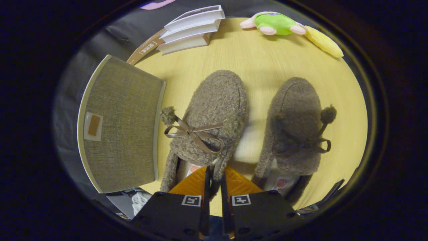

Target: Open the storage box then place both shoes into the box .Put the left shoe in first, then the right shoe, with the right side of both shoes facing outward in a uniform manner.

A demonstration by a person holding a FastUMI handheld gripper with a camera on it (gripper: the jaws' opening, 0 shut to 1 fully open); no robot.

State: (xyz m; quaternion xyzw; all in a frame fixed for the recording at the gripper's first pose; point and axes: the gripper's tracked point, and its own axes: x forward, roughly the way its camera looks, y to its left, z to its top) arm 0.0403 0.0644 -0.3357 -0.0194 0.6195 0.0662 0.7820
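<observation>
Two fuzzy brown slippers with ribbon bows and pompoms lie side by side on the round wooden table, toes pointing away from me. My gripper [214, 182] is shut on the right wall of the heel opening of the left-hand shoe [214, 110]; that fuzzy edge runs between the nearly closed fingers [206, 180]. The right-hand shoe [296, 120] lies apart, beyond and to the right of the fingers. The grey fabric storage box [122, 124] stands to the left of the held shoe with its lid down.
A stack of books [192, 28] lies at the far side of the table [264, 60], beyond the box. A green and pink plush toy [276, 23] and a yellow soft item [323, 42] lie at the far right edge.
</observation>
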